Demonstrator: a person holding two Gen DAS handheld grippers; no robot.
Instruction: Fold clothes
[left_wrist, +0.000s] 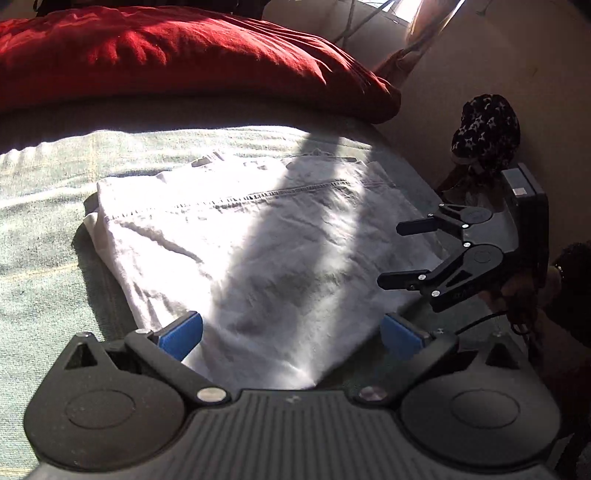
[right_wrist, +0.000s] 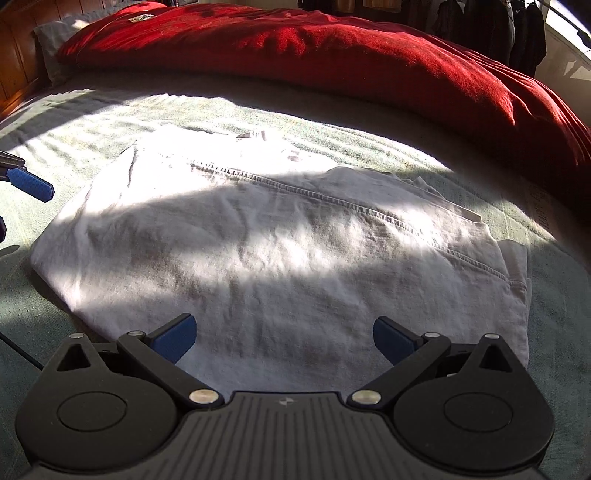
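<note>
The white garment (right_wrist: 258, 236) lies folded flat on the bed (right_wrist: 561, 332), filling mid-frame, its stitched seam running upper left to lower right, directly ahead of both released, empty tools, left tool (left_wrist: 291, 330) and right tool (right_wrist: 284, 338).

One folded white garment (right_wrist: 258, 240), one red blanket (right_wrist: 332, 48), two tongs (left_wrist: 291, 332) (right_wrist: 284, 339).

White garment (right_wrist: 280, 251), folded flat on bed (right_wrist: 92, 122).

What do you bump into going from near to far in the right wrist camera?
right gripper → white folded garment → green bed cover → red blanket → dark clothes hanging
</note>
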